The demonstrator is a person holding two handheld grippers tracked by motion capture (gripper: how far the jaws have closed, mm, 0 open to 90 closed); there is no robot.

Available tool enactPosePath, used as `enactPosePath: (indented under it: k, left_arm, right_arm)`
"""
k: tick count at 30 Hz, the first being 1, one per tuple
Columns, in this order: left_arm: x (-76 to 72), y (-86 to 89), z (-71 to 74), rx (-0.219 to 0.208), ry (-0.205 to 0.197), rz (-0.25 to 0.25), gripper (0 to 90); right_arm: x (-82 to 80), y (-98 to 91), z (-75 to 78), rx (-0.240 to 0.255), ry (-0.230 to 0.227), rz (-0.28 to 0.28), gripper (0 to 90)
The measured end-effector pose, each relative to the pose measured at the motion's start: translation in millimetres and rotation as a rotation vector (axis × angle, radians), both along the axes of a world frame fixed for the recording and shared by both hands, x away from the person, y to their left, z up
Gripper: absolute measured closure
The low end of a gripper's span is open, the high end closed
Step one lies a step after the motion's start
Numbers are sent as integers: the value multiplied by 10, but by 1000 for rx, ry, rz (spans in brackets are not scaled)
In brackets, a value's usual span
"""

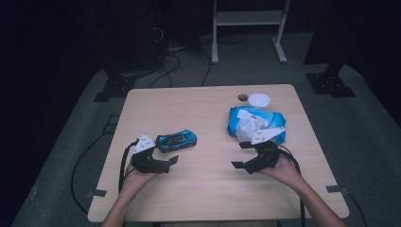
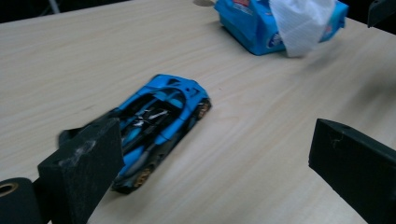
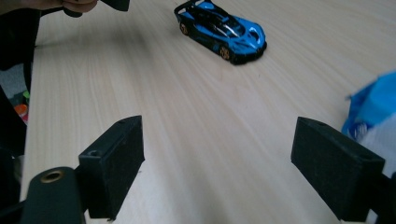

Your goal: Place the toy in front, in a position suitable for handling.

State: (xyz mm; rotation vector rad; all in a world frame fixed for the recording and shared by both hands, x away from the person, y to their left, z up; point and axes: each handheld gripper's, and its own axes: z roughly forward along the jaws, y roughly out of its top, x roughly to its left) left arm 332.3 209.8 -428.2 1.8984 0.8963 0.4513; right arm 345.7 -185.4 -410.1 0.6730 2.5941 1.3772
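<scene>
High view: the left gripper (image 1: 163,158) hovers with jaws wide and empty just beside the blue toy car (image 1: 176,140) on the counter (image 1: 203,189). The right gripper (image 1: 242,154), also wide and empty, sits near the wipes pack (image 1: 255,122).

Two bare forearms come in from the near edge, each hand holding a black two-jaw gripper low over the surface. The left gripper (image 1: 171,161) sits at the left, its hand (image 1: 137,177) wrapped around the handle from beneath, and its jaws point right and stand wide apart with nothing between them. The right gripper (image 1: 242,155) sits well apart at the right, held in the right hand (image 1: 283,171); its jaws point left, also spread wide and empty. A cable trails from each gripper toward the near edge.
</scene>
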Motion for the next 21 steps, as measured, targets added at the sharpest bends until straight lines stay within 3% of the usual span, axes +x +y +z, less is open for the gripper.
enactPosePath:
  k: [2, 7, 8, 13, 19, 21]
  left_arm:
    - [23, 32, 22, 6, -7, 15, 26]
    - [61, 88, 69, 10, -19, 38, 26]
    - [74, 103, 80, 12, -22, 40, 26]
    - [162, 197, 156, 5, -32, 60, 26]
    - [322, 293, 235, 10, -43, 102, 26]
    - [416, 363, 244, 6, -43, 125, 27]
  right_arm:
    - [149, 163, 84, -17, -4, 27, 164]
    - [320, 363, 181, -46, -23, 57, 164]
    - [415, 461, 221, -70, -35, 64, 164]
    - [656, 679, 295, -92, -46, 78, 164]
    - [839, 923, 320, -116, -77, 86, 164]
    - [899, 1010, 295, -124, -68, 90, 164]
